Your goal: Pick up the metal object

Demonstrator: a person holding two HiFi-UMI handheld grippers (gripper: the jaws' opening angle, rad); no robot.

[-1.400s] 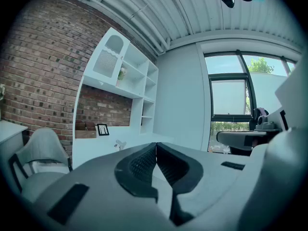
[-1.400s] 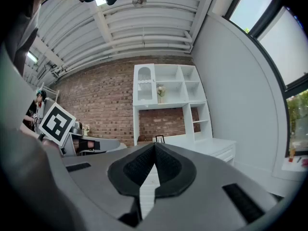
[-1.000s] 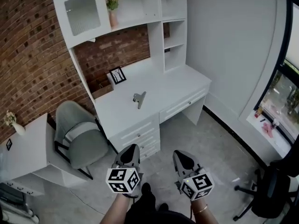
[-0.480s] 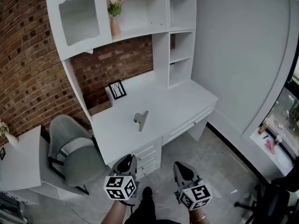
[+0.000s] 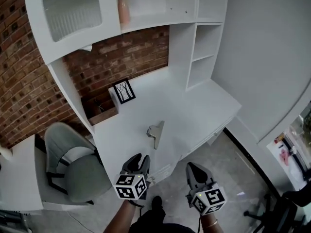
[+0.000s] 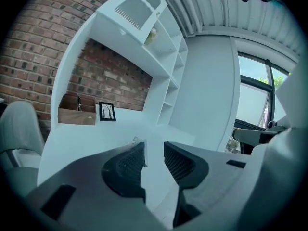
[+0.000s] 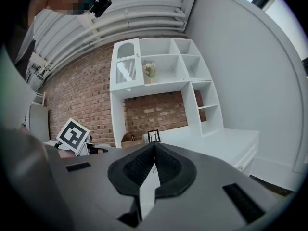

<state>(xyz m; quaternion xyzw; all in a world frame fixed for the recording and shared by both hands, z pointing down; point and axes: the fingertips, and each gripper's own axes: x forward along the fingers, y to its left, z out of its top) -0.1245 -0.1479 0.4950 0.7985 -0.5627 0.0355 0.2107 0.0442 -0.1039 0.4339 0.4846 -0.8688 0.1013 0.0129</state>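
Observation:
The metal object, a grey clip-like piece, lies on the white desk near its front edge. In the head view my left gripper hovers at the desk's front edge, just short of the object and a little to its left. Its jaws are opening, with a narrow gap and nothing between them. The left gripper view shows the object peeking over the left jaw of the left gripper. My right gripper is lower right over the floor, shut and empty, as the right gripper also shows in its own view.
A small framed picture and a brown box stand at the desk's back by the brick wall. White shelves with a pink vase rise above. A grey chair is at left, a dark office chair at bottom right.
Both grippers and the head camera have come closer to the desk, so the metal object now lies just beyond the left gripper. The left jaws have parted from shut.

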